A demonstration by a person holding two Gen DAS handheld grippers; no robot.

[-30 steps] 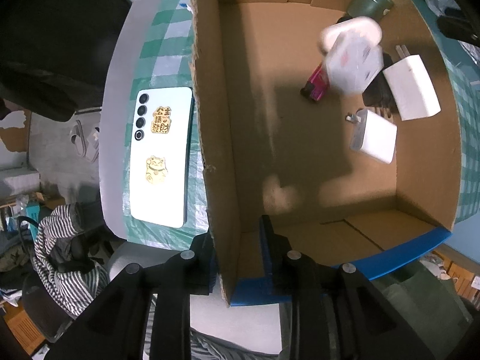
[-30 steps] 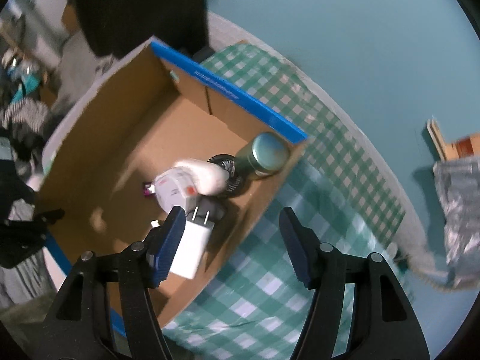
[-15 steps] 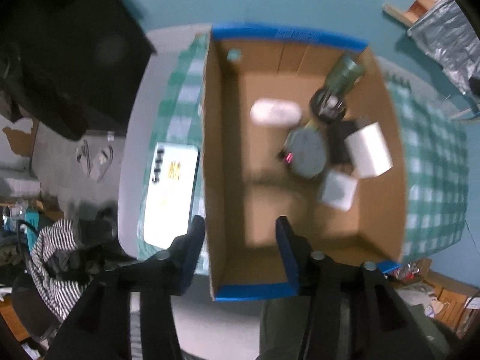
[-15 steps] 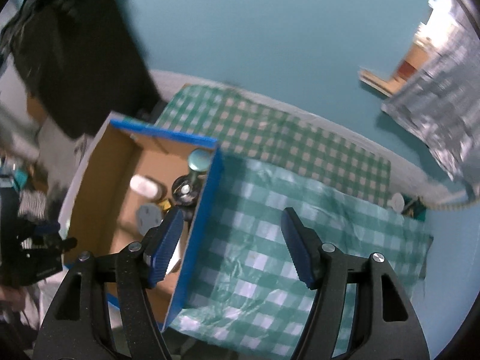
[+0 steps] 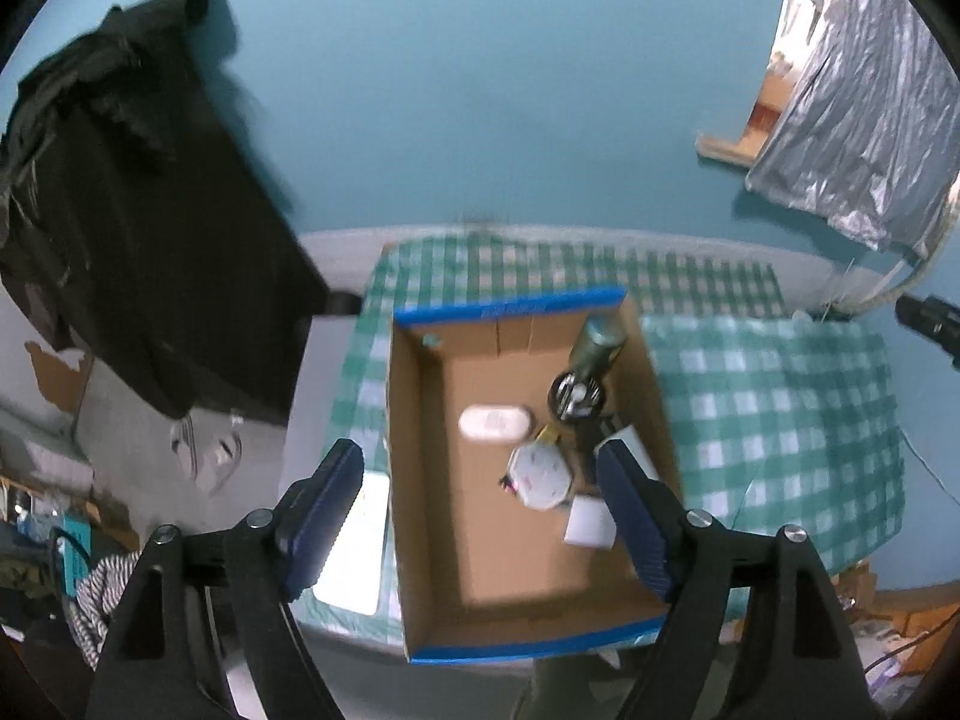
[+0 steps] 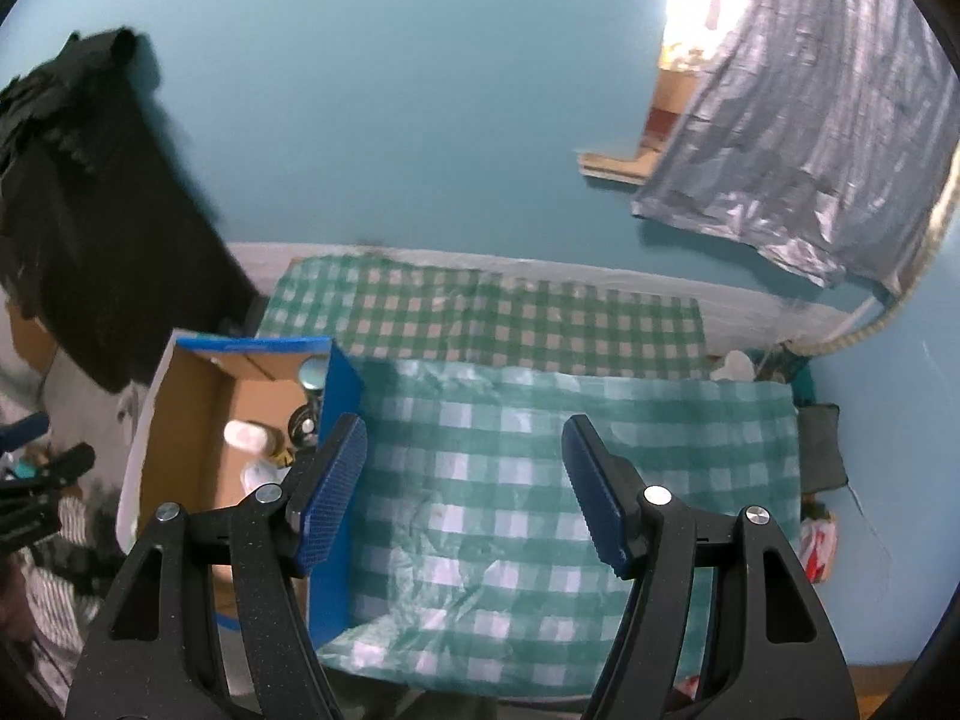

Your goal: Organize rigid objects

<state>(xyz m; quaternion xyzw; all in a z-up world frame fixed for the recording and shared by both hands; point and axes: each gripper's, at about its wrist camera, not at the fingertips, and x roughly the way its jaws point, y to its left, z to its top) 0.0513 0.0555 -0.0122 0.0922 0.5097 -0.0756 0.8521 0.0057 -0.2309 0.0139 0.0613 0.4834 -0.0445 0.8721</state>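
Two wrist fisheyes, both high above the table and angled down toward the teal wall.
The left view looks straight into the open brown cardboard box with blue rims; the right view sits further right over the green checked tablecloth, sharing that box at its left edge.

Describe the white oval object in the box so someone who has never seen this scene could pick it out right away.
On the green checked tablecloth sits an open cardboard box with blue-taped edges. Inside, most items crowd its right side; the white oval object lies flat just left of that cluster, on bare cardboard. It alone is a smooth, rounded pill shape, unlike the angular white octagonal piece and the square white block nearby.
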